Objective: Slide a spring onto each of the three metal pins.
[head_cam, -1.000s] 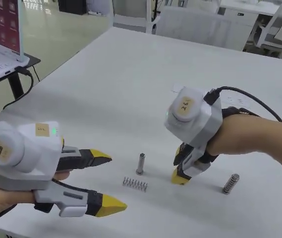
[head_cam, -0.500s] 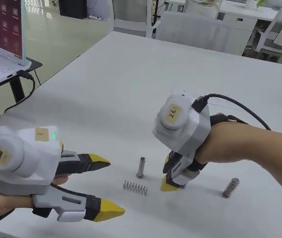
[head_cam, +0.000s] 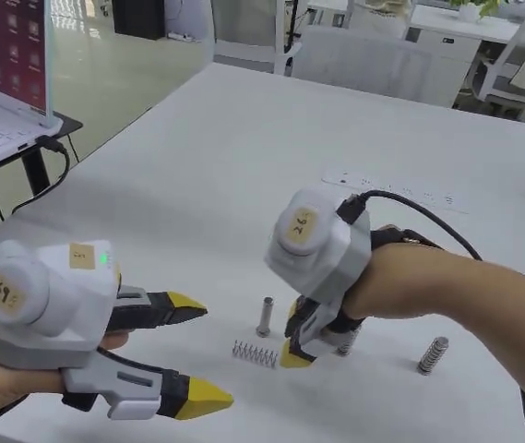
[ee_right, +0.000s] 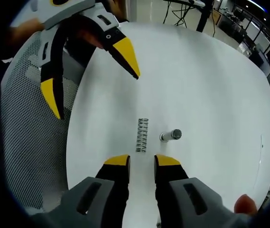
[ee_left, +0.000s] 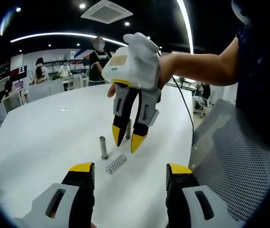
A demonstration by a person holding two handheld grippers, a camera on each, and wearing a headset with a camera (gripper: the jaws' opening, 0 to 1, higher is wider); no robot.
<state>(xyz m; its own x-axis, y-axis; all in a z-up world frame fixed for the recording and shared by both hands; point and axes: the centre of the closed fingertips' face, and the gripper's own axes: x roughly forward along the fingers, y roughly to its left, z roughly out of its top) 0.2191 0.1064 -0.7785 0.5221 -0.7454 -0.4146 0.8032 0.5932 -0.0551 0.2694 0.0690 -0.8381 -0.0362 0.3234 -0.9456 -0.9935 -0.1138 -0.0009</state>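
Observation:
A bare metal pin (head_cam: 266, 316) stands upright on the white table (head_cam: 244, 166), and a loose spring (head_cam: 254, 353) lies flat just in front of it. My right gripper (head_cam: 294, 349) points down, slightly open and holding nothing, its tips just right of the loose spring. In the right gripper view the spring (ee_right: 142, 135) and pin (ee_right: 171, 135) lie just beyond my right gripper (ee_right: 142, 160). Two pins wearing springs stand to the right, one (head_cam: 433, 355) in plain sight and one (head_cam: 346, 343) partly hidden behind that gripper. My left gripper (head_cam: 197, 351) hovers wide open at lower left, facing the spring (ee_left: 116, 163) and pin (ee_left: 103, 147).
A laptop (head_cam: 4, 74) sits on a side stand at far left. A white power strip (head_cam: 387, 180) lies further back on the table, and a black cable (head_cam: 428, 226) runs from the right gripper. Office chairs (head_cam: 373, 55) stand beyond the far edge. The table's near edge is close below the left gripper.
My right gripper has moved left, from beside the right-hand sprung pins to the loose spring and bare pin. A second sprung pin has come into sight behind it. The left gripper has held still.

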